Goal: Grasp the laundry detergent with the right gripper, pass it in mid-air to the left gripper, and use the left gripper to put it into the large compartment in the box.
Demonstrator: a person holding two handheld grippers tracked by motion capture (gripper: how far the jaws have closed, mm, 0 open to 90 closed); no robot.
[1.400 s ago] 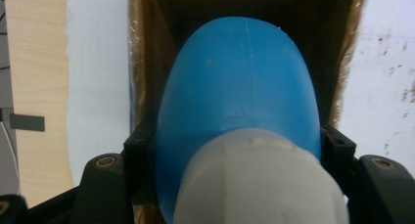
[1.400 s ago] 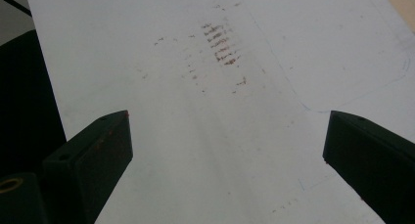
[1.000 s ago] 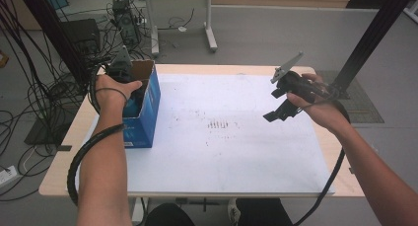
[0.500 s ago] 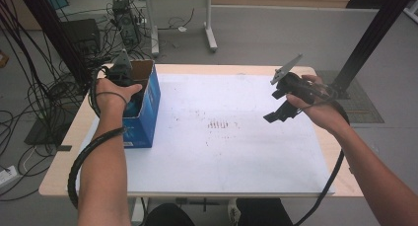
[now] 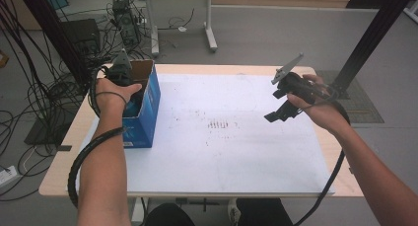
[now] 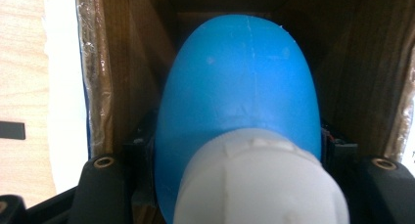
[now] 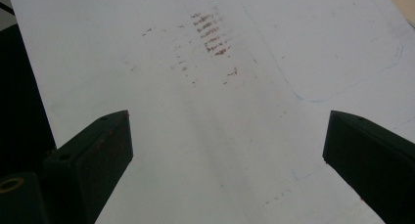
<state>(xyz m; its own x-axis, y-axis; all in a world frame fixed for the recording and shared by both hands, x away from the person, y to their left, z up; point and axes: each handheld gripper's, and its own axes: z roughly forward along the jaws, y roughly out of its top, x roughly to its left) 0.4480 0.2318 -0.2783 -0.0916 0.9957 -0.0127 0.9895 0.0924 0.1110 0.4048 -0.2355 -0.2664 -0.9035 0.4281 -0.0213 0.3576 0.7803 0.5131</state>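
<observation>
A blue cardboard box stands open-topped at the table's left edge. My left gripper reaches down into it and is shut on a blue bottle with a white cap; the bottle's body fills the space between the brown inner walls. In the high view the left gripper is sunk in the box with the hand on top of it. My right gripper hangs above the right side of the table, tilted down, its jaws wide open and empty, as the right gripper view confirms.
A white sheet covers most of the wooden table, with brown smudges near its middle. Cables and equipment lie on the floor to the left, and a black post stands at the back right.
</observation>
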